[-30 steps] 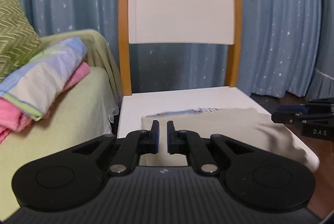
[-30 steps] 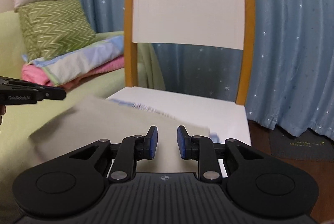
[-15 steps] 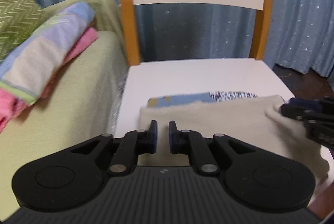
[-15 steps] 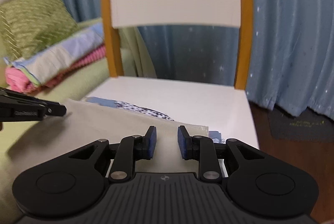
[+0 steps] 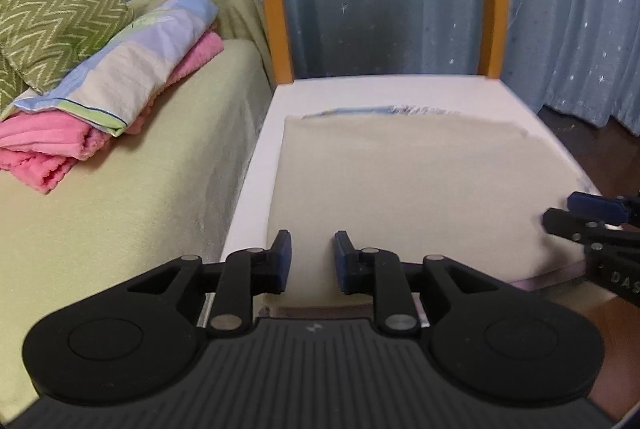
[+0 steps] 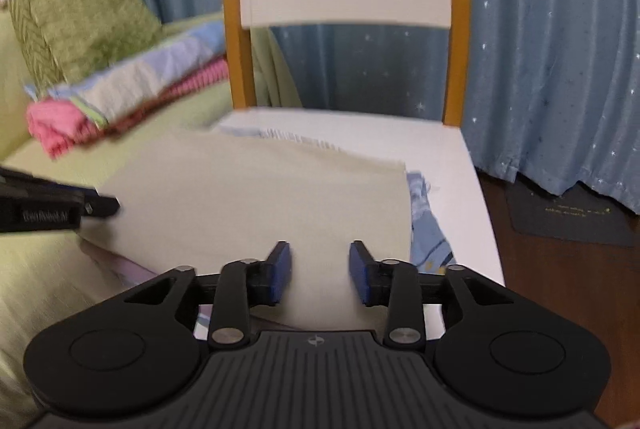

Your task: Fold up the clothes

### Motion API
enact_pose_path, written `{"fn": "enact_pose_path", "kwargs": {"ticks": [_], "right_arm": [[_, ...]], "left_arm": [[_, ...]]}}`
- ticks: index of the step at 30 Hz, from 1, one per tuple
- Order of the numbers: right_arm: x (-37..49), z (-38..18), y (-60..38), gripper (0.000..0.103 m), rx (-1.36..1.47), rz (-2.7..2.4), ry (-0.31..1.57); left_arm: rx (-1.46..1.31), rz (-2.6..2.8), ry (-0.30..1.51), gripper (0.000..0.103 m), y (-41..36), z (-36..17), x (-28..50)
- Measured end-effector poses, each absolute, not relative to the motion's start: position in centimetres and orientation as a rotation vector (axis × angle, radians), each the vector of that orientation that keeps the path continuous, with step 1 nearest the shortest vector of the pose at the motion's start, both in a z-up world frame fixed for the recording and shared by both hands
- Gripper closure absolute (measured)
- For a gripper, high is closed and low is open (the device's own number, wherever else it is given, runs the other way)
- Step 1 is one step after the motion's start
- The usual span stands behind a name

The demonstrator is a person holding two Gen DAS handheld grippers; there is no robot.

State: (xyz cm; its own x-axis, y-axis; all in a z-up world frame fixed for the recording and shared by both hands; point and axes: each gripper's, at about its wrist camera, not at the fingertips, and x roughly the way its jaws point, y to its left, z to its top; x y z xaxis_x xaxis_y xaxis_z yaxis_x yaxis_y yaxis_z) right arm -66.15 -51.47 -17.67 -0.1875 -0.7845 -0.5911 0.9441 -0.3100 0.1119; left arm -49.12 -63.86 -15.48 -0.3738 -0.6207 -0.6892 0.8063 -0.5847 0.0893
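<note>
Both grippers — left gripper (image 5: 309, 255), right gripper (image 6: 319, 267) — gape over beige cloth (image 5: 404, 185).

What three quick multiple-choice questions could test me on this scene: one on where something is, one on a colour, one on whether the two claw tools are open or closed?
1. Where does the beige cloth lie?
A. on the white chair seat
B. on the floor
C. on the green pillow

2. What colour is the bottom item in the folded pile on the sofa?
A. yellow
B. pink
C. black

3. How do the left gripper and right gripper stand?
A. both clamped on cloth
B. one open, one shut
C. both open, holding nothing

Answers:
1 A, the cloth is spread flat over the seat.
2 B, pink fabric shows under the pastel one.
3 C, a clear gap shows between each pair of fingers.
</note>
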Motion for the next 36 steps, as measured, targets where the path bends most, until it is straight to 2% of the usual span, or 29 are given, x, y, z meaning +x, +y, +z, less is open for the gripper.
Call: {"fn": "enact_pose_path", "kwargs": {"ticks": [1,2,5,8,10,16,24,30,36], "right_arm": [[-66.0,-17.1,-50.8,0.056,0.663,-1.787,0.322],[-65.7,-16.5,-50.1,0.052,0.663,-1.798,0.314],[-65.4,-15.4,-48.4,0.045,0.7,-1.806,0.29],[-64.6,-14.7,-46.2,0.035,0.741,-1.794,0.276],[-64.0,-14.2,-45.0,0.028,0.759,-1.793,0.275],[-62.3,-12.7,-41.7,0.018,0.762,-1.773,0.283],[-59.9,-10.9,-39.0,0.006,0.751,-1.794,0.324],[-58.4,-10.0,-37.8,0.003,0.728,-1.79,0.33],[-57.7,-9.8,-37.5,0.003,0.742,-1.786,0.355]], "left_arm": [[0.867,-2.038,0.334,0.071,-63.2,-14.8,-49.0],[0.866,-2.033,0.33,0.069,-62.4,-14.2,-48.9],[0.864,-2.014,0.341,0.066,-59.8,-12.8,-48.4],[0.864,-1.994,0.385,0.06,-57.3,-11.9,-47.6],[0.862,-1.983,0.399,0.053,-55.6,-11.5,-47.1],[0.845,-1.947,0.446,0.045,-51.2,-10.4,-45.1],[0.813,-1.88,0.433,0.027,-47.0,-9.7,-42.6],[0.809,-1.838,0.454,0.023,-45.4,-10.0,-41.0],[0.784,-1.808,0.441,0.008,-44.3,-9.7,-39.9]]}}
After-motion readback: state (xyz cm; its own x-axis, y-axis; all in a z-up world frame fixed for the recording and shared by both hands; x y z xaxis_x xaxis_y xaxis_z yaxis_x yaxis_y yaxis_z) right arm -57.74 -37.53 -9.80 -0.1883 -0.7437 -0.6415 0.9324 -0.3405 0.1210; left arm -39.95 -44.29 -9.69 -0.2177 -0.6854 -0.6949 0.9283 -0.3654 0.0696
